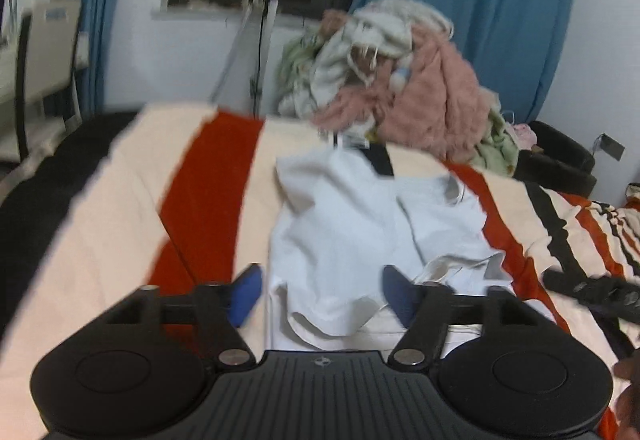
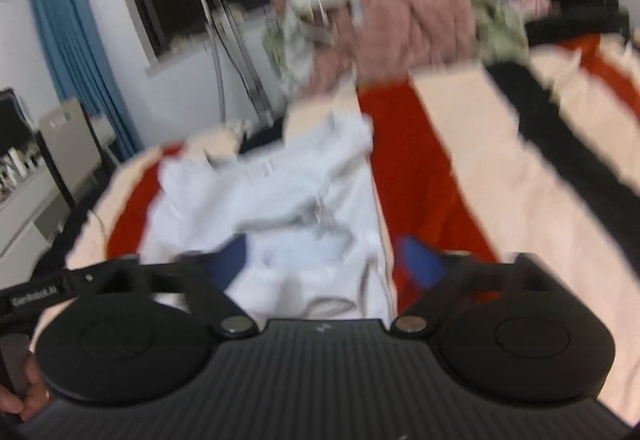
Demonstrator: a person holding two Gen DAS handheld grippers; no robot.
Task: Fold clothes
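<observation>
White crumpled cotton garment (image 1: 340,224) lies on the cream, red and black striped bedspread (image 1: 120,199), directly ahead of both grippers. Left gripper (image 1: 322,294) — blue-padded jaws spread wide, straddling the garment's near edge, nothing pinched. Right gripper (image 2: 328,264) — jaws likewise apart over the same cloth; heaped pink and green laundry pile (image 2: 384,11) sits beyond, view blurred.

Matt white cloth garment (image 1: 340,232)
</observation>
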